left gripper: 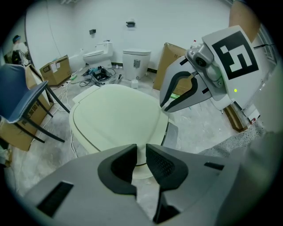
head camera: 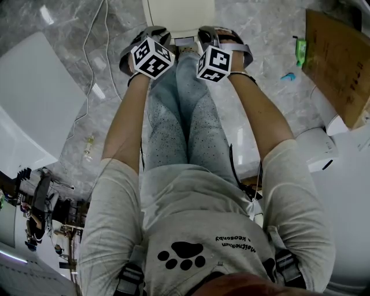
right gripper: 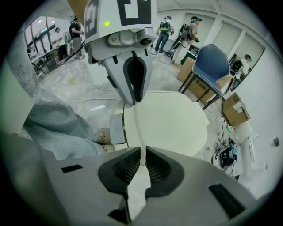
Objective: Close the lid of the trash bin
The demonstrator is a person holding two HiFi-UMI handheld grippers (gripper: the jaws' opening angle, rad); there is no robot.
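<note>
Trash bin lid (left gripper: 117,119) lies broad and cream-white just beyond both grippers, on the far side of the person's legs (head camera: 185,115). We see the right gripper (right gripper: 141,165) with its jaws clamped on the lid's near edge. The left gripper (left gripper: 140,161) has a narrow gap between its jaws, with the rim just past it.

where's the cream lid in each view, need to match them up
Head view: cream lid at the top centre edge, mostly hidden.
Left gripper view: cream lid fills the middle.
Right gripper view: cream lid sits centre right.
Shared landmark: blue chair, far left in the left gripper view, upper right in the right; not in the head view.
</note>
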